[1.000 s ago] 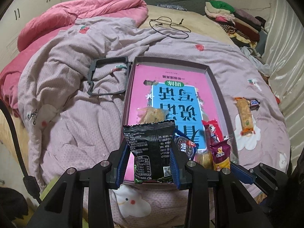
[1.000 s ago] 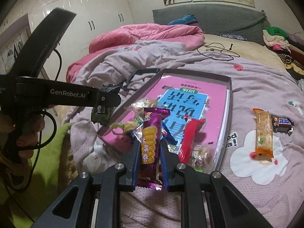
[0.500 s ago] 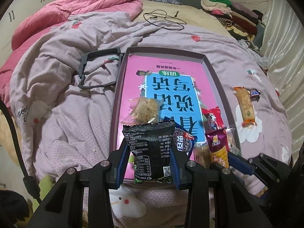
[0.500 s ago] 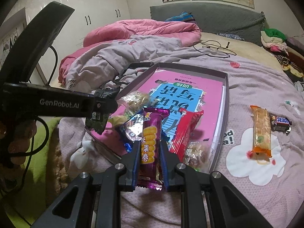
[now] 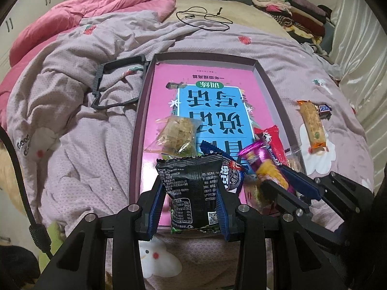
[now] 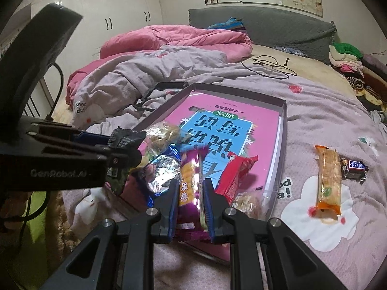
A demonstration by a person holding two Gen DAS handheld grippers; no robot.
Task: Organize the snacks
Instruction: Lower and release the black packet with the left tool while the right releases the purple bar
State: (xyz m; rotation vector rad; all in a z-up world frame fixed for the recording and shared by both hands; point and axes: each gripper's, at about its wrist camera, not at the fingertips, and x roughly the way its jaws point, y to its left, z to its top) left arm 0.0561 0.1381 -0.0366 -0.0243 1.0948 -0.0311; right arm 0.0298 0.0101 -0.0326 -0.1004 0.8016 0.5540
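Now moved closer over the near end of the shallow grey cardboard tray with the pink book cover inside [image 5: 266, 82], compared with a moment earlier. Left gripper [image 5: 192, 200] pinching a black foil snack packet [image 5: 193, 183], right gripper [image 6: 188, 203] pressed on a purple wrapped wafer roll with yellow print [image 6: 189, 181]; both held just above the loose snacks in the tray, not yet released. Probably the placing step, nearly finished. Outside on the lilac quilt [image 5: 84, 157], an orange-ended cereal bar [image 6: 329, 181] and a small brown chocolate bar marked "SNICKERS" [image 6: 355, 166], touching each other, not yet collected. Readable also: "GenRobot.AI" on the left gripper body, Chinese characters "果卷" on the purple wrapper, a QR code on the black packet
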